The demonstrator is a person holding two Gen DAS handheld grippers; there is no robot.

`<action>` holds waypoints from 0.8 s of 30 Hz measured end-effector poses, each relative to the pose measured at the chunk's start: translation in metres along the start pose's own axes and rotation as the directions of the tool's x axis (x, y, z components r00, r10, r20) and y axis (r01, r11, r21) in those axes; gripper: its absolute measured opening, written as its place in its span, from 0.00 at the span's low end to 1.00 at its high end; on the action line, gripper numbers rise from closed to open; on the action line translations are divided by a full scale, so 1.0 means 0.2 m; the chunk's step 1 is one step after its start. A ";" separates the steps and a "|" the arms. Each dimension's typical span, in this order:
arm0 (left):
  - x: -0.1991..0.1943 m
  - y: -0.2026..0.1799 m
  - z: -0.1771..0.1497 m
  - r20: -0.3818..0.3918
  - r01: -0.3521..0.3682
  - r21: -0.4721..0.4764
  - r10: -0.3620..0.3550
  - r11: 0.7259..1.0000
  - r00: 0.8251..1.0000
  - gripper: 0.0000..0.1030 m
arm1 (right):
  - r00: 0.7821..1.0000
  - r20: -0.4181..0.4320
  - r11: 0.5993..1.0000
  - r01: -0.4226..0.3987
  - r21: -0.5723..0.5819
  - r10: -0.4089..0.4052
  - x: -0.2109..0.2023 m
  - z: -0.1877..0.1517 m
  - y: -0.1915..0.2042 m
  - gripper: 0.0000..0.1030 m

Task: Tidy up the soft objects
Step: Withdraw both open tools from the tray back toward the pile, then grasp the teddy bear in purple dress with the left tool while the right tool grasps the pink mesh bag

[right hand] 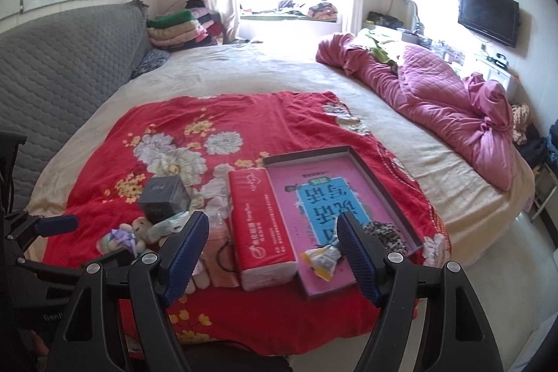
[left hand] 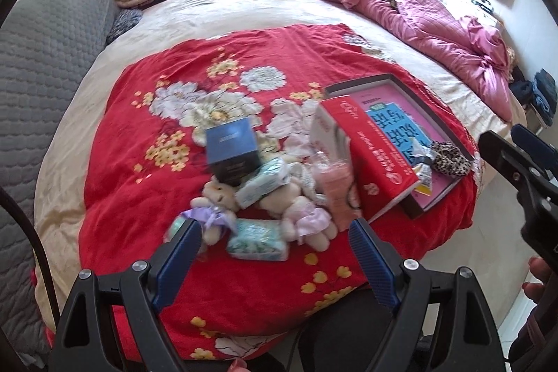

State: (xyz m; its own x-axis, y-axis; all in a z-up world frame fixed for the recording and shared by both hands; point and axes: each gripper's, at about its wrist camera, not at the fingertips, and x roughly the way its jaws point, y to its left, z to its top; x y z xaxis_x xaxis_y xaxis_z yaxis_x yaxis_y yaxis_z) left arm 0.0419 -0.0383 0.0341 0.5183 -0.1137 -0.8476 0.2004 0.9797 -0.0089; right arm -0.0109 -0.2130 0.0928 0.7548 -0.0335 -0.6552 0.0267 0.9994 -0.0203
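My left gripper [left hand: 275, 234] hangs spread wide, empty, tilted down over two teddy bears [left hand: 265, 208] and tissue packs [left hand: 258, 241] on the red blanket [left hand: 139, 169]. My right gripper [right hand: 272, 232] is spread too, holding nothing, above the shallow box [right hand: 383, 183]. In the box: a leopard scrunchie [right hand: 387, 237] & snack packet [right hand: 322, 258], w/ a red tissue pack [right hand: 259, 225] just beside.

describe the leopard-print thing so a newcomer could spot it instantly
Start at the red floral blanket on the bed, then find the shallow dark-rimmed tray with the pink liner at its right side. The leopard-print scrunchie lies in the tray's near right corner, beside a crumpled snack wrapper; it is the only spotted brown-and-black fabric item there.
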 end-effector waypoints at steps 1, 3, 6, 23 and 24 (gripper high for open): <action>0.01 0.03 0.00 -0.006 -0.002 -0.009 0.002 1.000 1.000 0.83 | 1.000 -0.002 1.000 -0.004 -0.002 0.004 0.00 0.00 0.01 0.75; 0.02 0.08 -0.01 -0.014 -0.010 -0.028 0.009 1.000 1.000 0.83 | 1.000 -0.006 1.000 -0.015 -0.010 0.015 0.02 -0.01 0.02 0.75; 0.03 0.15 -0.03 -0.021 -0.022 -0.050 0.021 0.999 1.000 0.83 | 1.000 -0.020 0.999 -0.024 -0.024 0.023 0.05 -0.02 0.05 0.75; 0.16 0.44 -0.16 -0.077 -0.052 -0.151 0.040 0.987 0.996 0.83 | 0.994 -0.090 0.993 -0.073 -0.090 0.065 0.20 -0.11 0.21 0.75; 0.18 0.46 -0.17 -0.084 -0.052 -0.160 0.039 0.986 0.996 0.83 | 0.993 -0.094 0.993 -0.075 -0.093 0.067 0.21 -0.12 0.22 0.75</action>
State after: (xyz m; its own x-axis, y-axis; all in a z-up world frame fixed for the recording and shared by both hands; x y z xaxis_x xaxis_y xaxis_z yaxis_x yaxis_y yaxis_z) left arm 0.0505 0.0535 -0.0143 0.4537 -0.0612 -0.8890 0.0377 0.9981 -0.0494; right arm 0.0068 -0.1713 0.0462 0.6897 0.0334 -0.7234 -0.0914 0.9950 -0.0412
